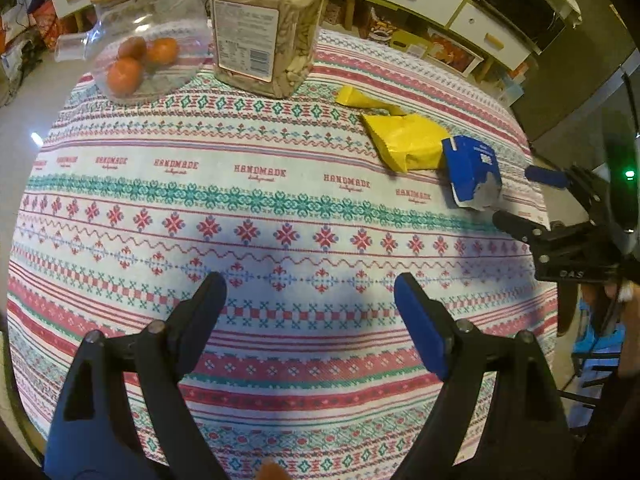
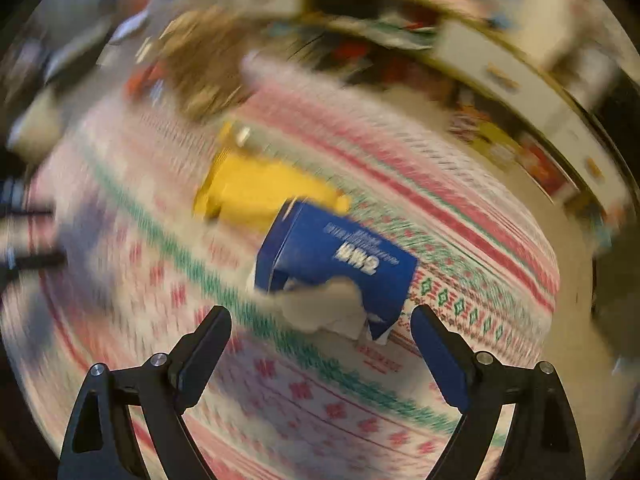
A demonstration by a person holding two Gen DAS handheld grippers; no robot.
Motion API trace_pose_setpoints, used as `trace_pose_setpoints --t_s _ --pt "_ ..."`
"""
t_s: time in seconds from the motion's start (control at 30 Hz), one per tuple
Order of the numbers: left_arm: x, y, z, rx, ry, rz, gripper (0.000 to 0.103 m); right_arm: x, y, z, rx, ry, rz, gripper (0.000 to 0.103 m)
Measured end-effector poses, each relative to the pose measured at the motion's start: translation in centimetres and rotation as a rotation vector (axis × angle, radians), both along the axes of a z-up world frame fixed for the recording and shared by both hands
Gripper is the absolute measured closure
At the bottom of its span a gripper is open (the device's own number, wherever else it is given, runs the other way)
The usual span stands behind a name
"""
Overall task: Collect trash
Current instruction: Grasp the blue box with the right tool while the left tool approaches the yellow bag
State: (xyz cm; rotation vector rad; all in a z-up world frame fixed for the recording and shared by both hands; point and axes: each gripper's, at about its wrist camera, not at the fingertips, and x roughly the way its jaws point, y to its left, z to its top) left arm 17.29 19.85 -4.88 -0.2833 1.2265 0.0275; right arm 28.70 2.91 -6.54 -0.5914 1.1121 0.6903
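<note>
The table (image 1: 280, 208), covered by a patterned cloth, carries 2 pieces of trash that you have not yet collected, both at its right side. No bin or bag for the trash appears in either view, so I cannot say how much has already been cleared.

The seed jar (image 1: 268, 28) and the glass jar (image 1: 140, 48) with 3 oranges stand at the far left. I judge them to be keepers, not trash.

The yellow wrapper (image 1: 404, 140) lies crumpled and flat on the cloth, right of the seed jar and well apart from it. A torn yellow strip lies just beyond it.

The blue carton (image 1: 474, 172) sits at the near right edge of the wrapper, touching or overlapping it. Its torn open end, showing white lining, faces the near side.

Your right claw (image 2: 320, 344) is released and empty. It hangs just near of the carton's torn end, with the carton (image 2: 336, 264) ahead of the jaws rather than between them. That view is heavily blurred, so fine contact cannot be confirmed.

Your left claw (image 1: 310, 300) is also released and empty, held over bare cloth at the near middle, well apart from both items.

Assessment: at least 2 pickups remain. The carton looks to be the next one, by the right claw.
</note>
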Motion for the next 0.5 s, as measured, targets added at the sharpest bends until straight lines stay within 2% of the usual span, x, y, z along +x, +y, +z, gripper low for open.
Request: trace_pose_setpoints --t_s 0.13,0.2,0.37,0.5 --pt "-0.2 -0.1 0.1 0.013 0.001 -0.001 0.017 0.9 0.9 -1.2 -0.146 -0.044 0.135 0.01" --pt "-0.1 -0.1 -0.2 0.018 0.012 -0.001 0.017 1.2 1.4 -2.1 -0.187 -0.059 0.191 0.01" --pt "0.7 -0.1 -1.3 0.039 0.043 0.005 0.017 2.5 2.7 -4.4 -0.214 -0.049 0.29 0.01" --pt "1.2 -0.7 -1.9 0.055 0.061 -0.005 0.017 3.1 3.5 -5.1 -0.195 -0.04 0.332 0.01"
